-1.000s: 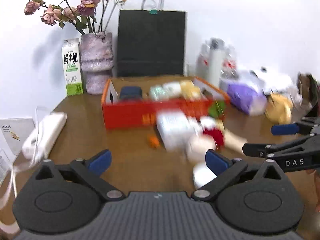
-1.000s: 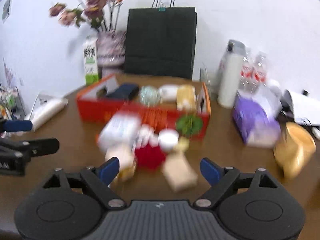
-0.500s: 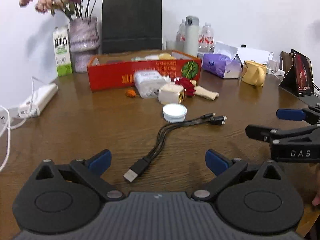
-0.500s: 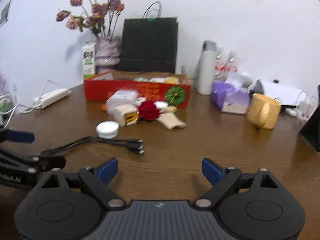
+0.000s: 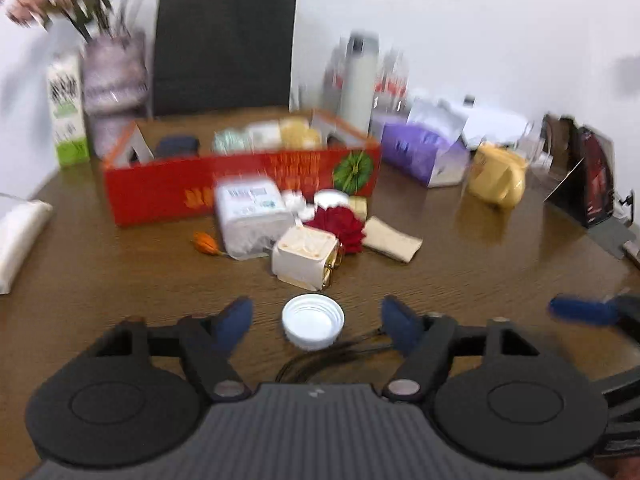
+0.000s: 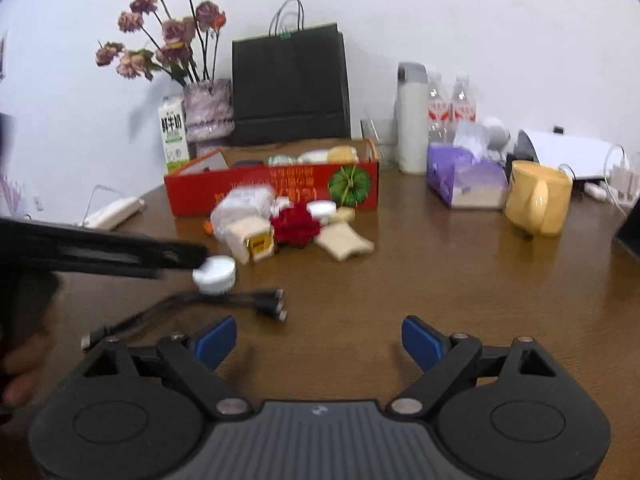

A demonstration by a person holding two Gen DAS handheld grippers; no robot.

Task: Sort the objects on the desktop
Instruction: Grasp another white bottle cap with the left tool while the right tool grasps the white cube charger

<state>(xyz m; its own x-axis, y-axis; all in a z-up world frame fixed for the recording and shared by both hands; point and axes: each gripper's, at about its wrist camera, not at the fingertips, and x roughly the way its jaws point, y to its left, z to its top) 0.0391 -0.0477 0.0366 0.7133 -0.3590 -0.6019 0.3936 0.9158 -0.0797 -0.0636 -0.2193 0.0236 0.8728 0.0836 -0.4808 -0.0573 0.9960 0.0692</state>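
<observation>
Right wrist view: milk carton (image 6: 174, 133) reads "鲜牛奶"; right tool (image 6: 318, 340) apart, left tool (image 5: 316, 318) closing around white cap (image 5: 313, 321).

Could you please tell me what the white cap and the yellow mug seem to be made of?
The white cap looks like matte plastic, given its thin ribbed inside wall. The yellow mug is probably glazed ceramic: thick-walled with a soft sheen, though blur leaves this open.

Brown wooden table (image 6: 460, 280) carries a red box (image 6: 256, 196), white cap (image 5: 313, 321), black cables (image 6: 224, 300), yellow mug (image 6: 538, 204)

Left gripper (image 5: 316, 318) closing — right gripper (image 6: 319, 340) wide apart.
</observation>
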